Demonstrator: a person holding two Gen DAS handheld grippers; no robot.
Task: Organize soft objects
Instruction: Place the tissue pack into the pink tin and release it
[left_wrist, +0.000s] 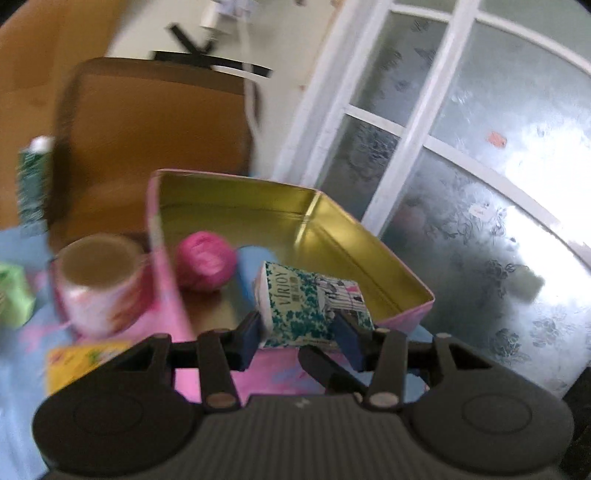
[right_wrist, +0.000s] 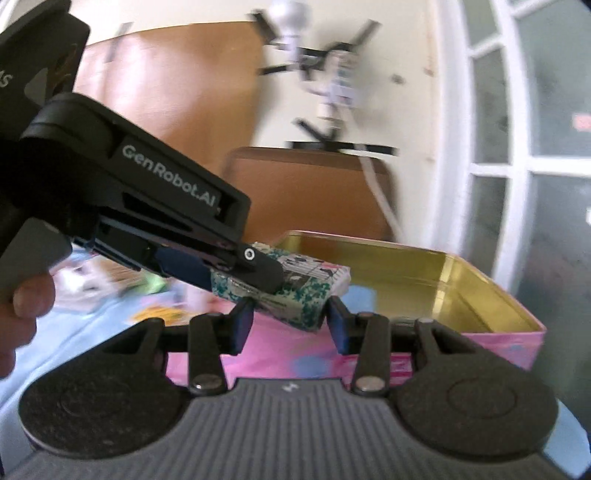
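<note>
Handover above a pink tin: the left hand-held gripper clamps a soft, patterned tissue pack over the tin's near wall, the right hand-held gripper spread around its end. Next likely: lowering it inside, beside the pink yarn ball.

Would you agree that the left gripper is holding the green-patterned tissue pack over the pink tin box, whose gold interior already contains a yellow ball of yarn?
Not quite: the ball of yarn is pink, not yellow, as the left wrist view shows. The rest holds: the left gripper grips the green-patterned tissue pack over the pink tin box with its gold interior.
</note>
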